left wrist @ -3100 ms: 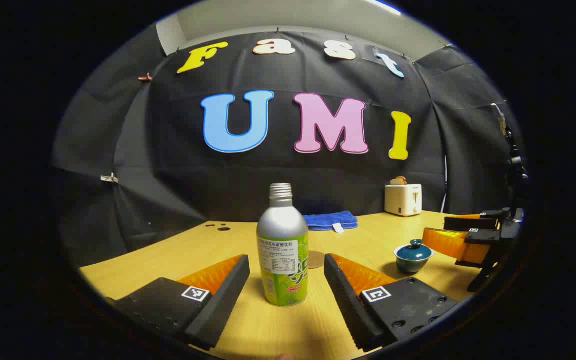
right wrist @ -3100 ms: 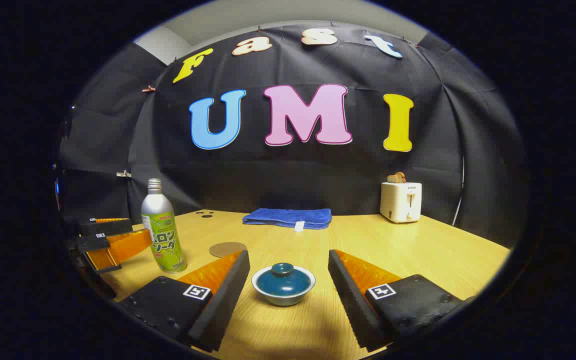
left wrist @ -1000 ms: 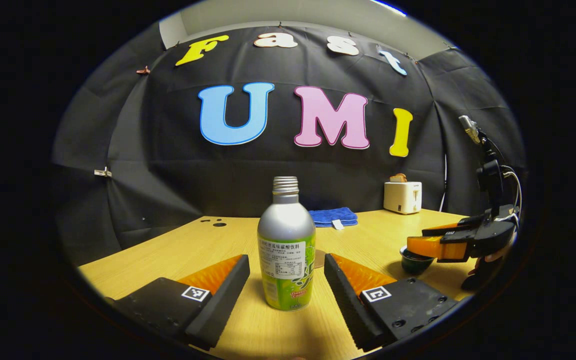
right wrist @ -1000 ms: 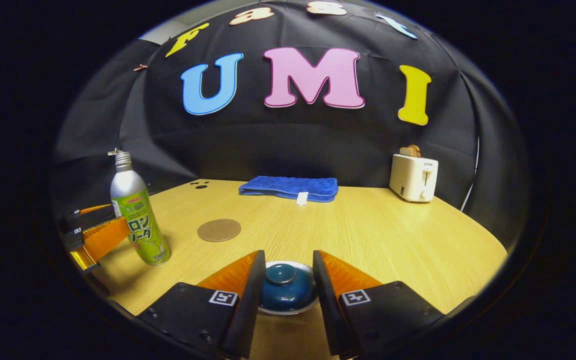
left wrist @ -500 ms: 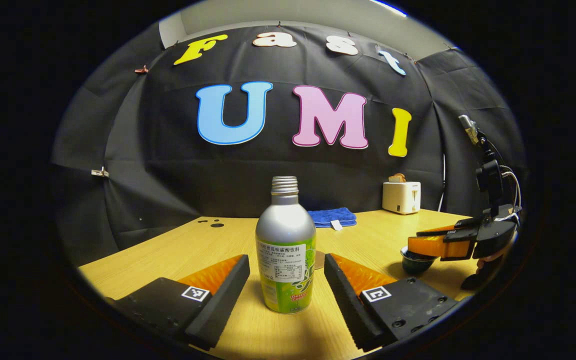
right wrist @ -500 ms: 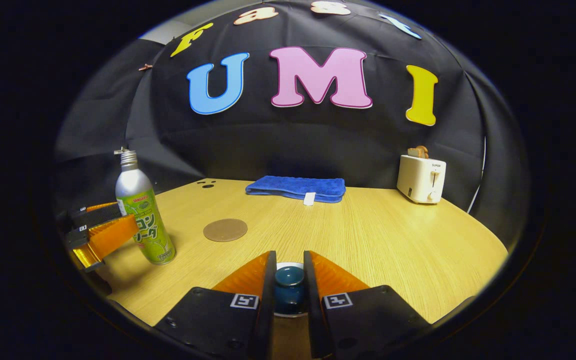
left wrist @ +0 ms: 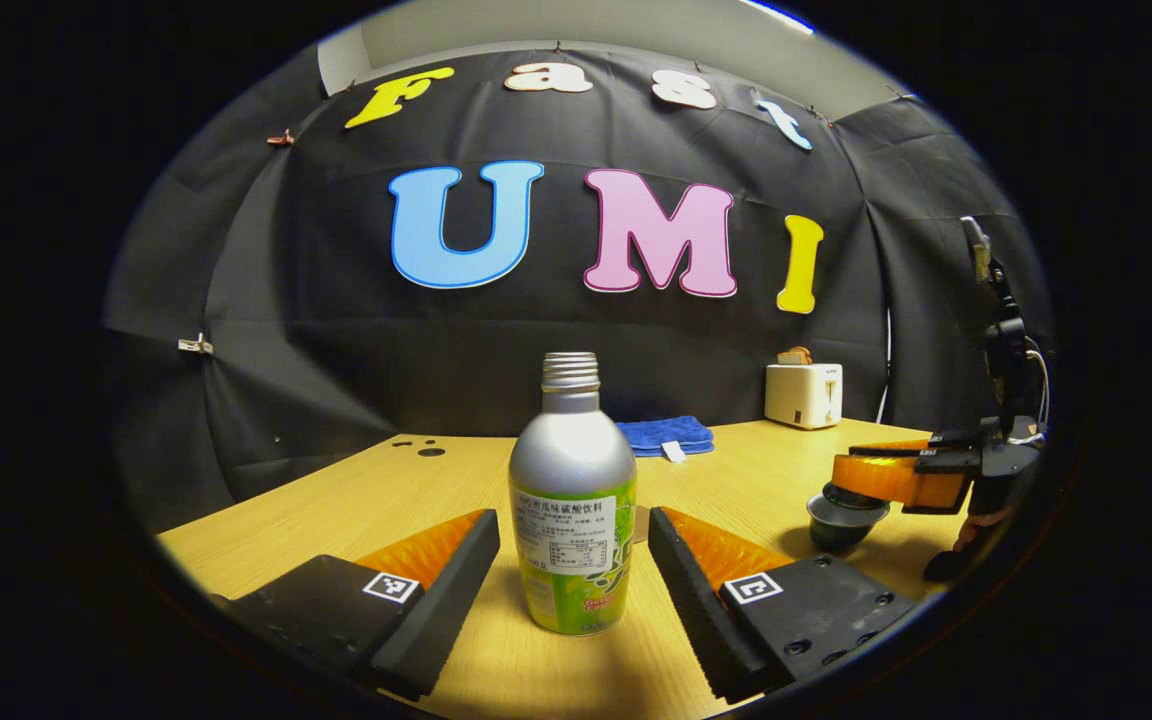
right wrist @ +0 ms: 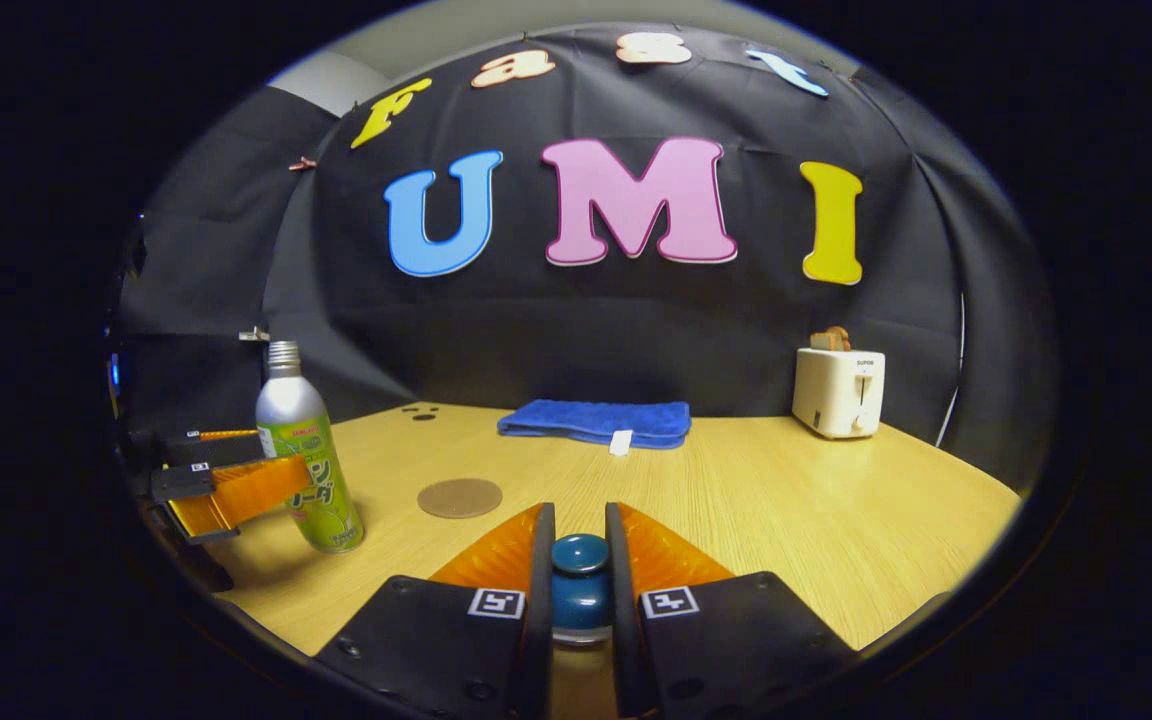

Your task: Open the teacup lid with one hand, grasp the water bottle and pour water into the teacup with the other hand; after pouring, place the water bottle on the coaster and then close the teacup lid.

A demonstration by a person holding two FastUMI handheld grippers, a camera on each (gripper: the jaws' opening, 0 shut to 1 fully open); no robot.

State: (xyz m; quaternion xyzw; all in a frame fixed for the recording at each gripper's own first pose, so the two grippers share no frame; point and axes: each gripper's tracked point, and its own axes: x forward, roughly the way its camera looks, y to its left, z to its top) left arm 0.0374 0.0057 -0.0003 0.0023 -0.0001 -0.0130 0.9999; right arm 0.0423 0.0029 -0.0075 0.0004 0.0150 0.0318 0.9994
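Right gripper (right wrist: 578, 590): closed tight on the teal lid (right wrist: 579, 580), both fingers pinching its knob; lid rim mostly hidden between the fingers.
Lid, seen from left gripper view (left wrist: 848, 503): raised just above the teacup (left wrist: 839, 532), under the orange fingers at 3 o'clock; gap to cup narrow, hard to judge.
Teacup: dark bowl on the table (left wrist: 416, 500); contents not visible.
Left gripper (left wrist: 573, 560): spread wide, fingers either side of the water bottle (left wrist: 572, 510), clear of it on both sides, gripping nothing.
Water bottle: upright on table, dead centre at 6 o'clock in left gripper view; silver shoulder, green label, threaded neck without cap; contents not visible through metal.
Bottle, right gripper view (right wrist: 308, 465): at 9 o'clock, left gripper's orange fingers (right wrist: 236, 490) alongside.
Coaster (right wrist: 460, 497): round, brown, bare, just past the bottle; largely hidden behind it in left gripper view.
Blue towel (right wrist: 596, 421): folded, far edge, 12 o'clock.
Toaster (right wrist: 838, 391): white, far right, 2 o'clock; something brown in the slot, too small to identify.
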